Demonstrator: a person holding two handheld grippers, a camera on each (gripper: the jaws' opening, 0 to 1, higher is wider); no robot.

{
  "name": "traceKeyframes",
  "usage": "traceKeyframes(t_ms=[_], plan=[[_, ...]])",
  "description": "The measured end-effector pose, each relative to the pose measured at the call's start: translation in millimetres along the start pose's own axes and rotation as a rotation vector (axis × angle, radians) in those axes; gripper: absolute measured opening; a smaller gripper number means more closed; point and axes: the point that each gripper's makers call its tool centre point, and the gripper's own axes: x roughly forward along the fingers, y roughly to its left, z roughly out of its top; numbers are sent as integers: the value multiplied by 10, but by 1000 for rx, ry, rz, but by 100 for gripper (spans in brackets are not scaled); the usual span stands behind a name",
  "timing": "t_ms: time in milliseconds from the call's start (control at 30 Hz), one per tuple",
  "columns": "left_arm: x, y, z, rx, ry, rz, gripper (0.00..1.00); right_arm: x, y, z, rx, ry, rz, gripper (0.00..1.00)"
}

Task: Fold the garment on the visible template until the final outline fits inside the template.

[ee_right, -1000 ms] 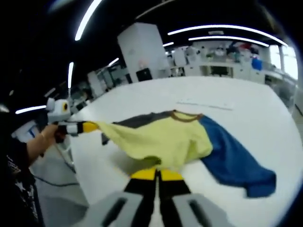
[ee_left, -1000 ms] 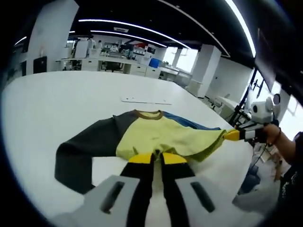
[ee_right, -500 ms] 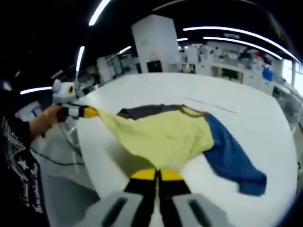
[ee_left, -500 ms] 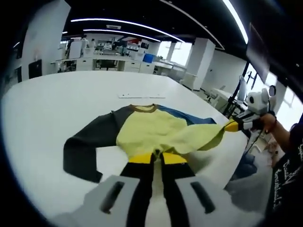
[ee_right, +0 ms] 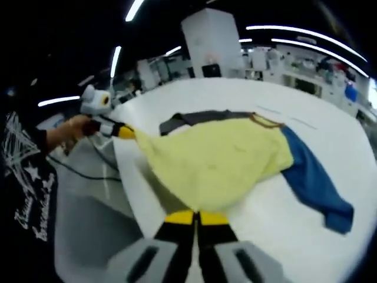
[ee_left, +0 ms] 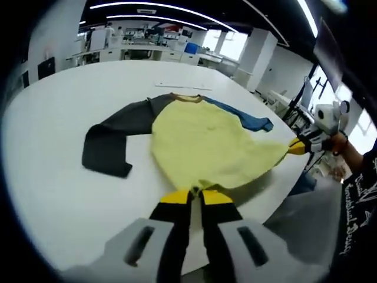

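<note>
Right gripper view was motion-blurred; far lab shelving (ee_right: 306, 59) at 1 o'clock was unreadable. Garment (ee_left: 212, 141) hem hid both grippers' fingers. Thin flat strip (ee_left: 182, 86) at 12 o'clock on the bench (ee_left: 53, 171) was too small to identify.

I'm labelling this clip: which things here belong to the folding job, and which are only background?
Job:
- sweatshirt, yellow body, grey and blue sleeves
- left gripper and right gripper, both pinching its hem
- white table

Background:
- flat strip beyond the collar
- distant lab benches
</note>
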Motion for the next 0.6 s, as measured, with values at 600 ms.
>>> traceKeyframes(t_ms=[600], plan=[[134, 147, -469, 29, 142, 33, 3, 428, 56, -449, 22, 127, 25, 0]])
